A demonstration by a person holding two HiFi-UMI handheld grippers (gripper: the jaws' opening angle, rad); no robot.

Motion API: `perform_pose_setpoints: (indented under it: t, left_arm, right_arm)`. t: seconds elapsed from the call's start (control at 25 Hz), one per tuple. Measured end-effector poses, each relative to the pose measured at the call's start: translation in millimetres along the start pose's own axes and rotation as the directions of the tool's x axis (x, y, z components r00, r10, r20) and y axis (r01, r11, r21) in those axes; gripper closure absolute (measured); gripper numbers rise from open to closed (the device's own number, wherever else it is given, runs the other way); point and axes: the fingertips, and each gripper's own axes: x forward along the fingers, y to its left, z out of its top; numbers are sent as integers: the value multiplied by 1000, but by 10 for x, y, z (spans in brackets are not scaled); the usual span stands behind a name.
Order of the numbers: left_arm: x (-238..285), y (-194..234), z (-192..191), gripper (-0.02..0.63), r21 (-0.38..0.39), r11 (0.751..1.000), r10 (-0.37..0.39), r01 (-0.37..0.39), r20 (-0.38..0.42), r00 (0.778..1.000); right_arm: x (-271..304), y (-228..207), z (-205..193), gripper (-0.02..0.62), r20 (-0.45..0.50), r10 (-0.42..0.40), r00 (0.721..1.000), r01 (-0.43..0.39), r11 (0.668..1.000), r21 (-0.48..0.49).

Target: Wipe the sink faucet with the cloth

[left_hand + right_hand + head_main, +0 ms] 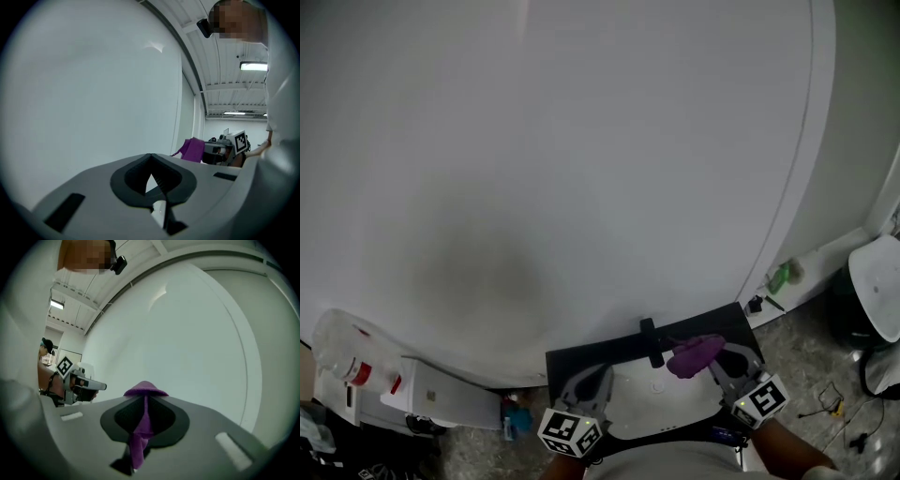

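- Right gripper was clamped on the purple cloth, which sat bunched just right of the black faucet; contact could not be told.
- Left gripper jaws were together with nothing between them, low over the sink, left of the faucet.
- Judged: wiping barely started at most, whole faucet left to do.
- Both grippers pointed forward at the wall.

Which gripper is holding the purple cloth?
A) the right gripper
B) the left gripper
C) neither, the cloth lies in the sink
A: the right gripper is closed on the purple cloth, while the left gripper is shut with nothing in it.
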Motion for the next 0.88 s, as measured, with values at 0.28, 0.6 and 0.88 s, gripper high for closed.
perform_pose_setpoints:
  t: [0.28,0.6,0.88]
  left_arm:
    - [-67,50,212,600,8,1000,17,-17,40,999]
    - [-75,66,328,600,-9,1000,8,-8,52,999]
    - [-82,32,331,600,0,1000,3,-3,54,999]
  right_arm:
    - [-107,-109,462,571,58,-35,998,35,999,12]
    - [-38,-44,419,571,38,-30,999,28,998,64]
    - [-38,-7,437,571,41,-17,999,14,997,73]
